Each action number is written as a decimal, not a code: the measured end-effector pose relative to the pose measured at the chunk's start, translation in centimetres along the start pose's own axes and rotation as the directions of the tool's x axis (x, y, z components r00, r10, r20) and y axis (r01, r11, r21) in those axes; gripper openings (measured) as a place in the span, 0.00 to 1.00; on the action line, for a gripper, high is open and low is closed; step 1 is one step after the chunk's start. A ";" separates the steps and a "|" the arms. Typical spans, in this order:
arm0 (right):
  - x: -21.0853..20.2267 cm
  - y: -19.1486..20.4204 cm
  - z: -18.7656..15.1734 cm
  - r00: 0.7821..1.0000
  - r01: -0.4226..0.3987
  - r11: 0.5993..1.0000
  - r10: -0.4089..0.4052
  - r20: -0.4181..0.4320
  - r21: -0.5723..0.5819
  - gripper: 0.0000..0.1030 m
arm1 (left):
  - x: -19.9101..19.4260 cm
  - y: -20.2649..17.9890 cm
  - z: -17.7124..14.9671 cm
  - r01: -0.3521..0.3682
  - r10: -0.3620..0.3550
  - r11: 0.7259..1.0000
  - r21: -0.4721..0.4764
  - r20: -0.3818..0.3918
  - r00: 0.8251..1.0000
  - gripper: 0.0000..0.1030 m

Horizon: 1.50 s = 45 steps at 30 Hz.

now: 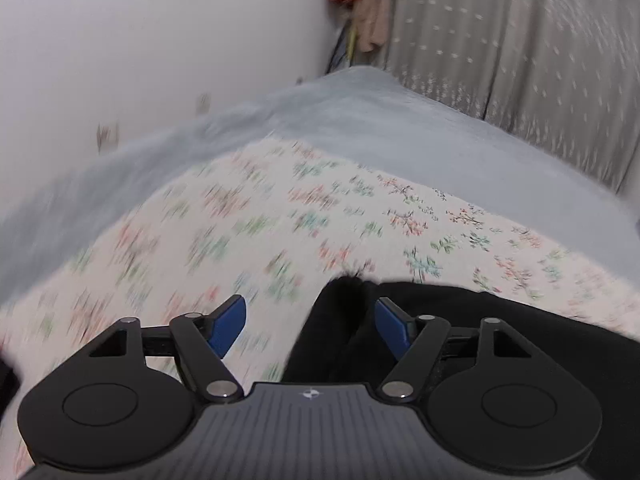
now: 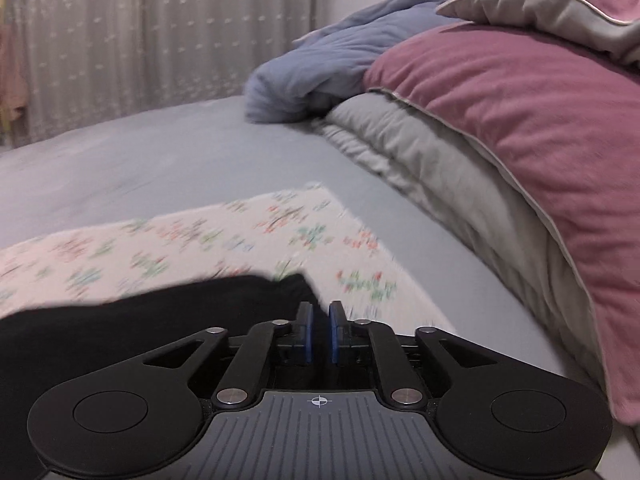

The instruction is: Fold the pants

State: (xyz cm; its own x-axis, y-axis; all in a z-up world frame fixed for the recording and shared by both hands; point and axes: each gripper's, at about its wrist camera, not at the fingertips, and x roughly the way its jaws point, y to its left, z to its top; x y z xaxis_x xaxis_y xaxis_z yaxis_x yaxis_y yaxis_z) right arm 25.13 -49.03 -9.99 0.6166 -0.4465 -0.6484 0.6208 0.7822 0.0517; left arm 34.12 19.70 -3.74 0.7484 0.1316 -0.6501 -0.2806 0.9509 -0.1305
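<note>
The black pants (image 1: 500,332) lie on a floral cloth (image 1: 248,216) spread on the bed. In the left wrist view my left gripper (image 1: 310,322) is open, its blue pads wide apart, and a raised corner of the pants (image 1: 340,320) sits between them without being pinched. In the right wrist view the pants (image 2: 140,328) fill the lower left, with a corner reaching my right gripper (image 2: 320,330). Its blue pads stand close together with a narrow gap, and I cannot tell if they pinch the cloth edge.
A grey-blue bedsheet (image 2: 160,152) covers the bed. A pink and grey duvet (image 2: 520,112) is piled on the right, with a crumpled blue blanket (image 2: 328,60) behind it. Grey curtains (image 1: 520,40) hang at the back, and a white wall (image 1: 140,40) stands on the left.
</note>
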 end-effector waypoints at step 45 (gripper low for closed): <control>-18.5 5.3 -16.6 0.942 -0.313 0.925 0.273 -0.195 -0.216 0.88 | -11.6 6.0 -11.1 -0.046 0.046 0.999 0.021 0.001 0.999 0.68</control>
State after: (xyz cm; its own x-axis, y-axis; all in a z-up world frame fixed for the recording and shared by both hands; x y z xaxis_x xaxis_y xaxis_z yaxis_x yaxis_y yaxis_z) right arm 8.96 -29.44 -10.28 0.6558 -0.1225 -0.7449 0.2772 0.9569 0.0867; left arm 17.07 20.78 -5.29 0.7349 0.1759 -0.6550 -0.3022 0.9495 -0.0841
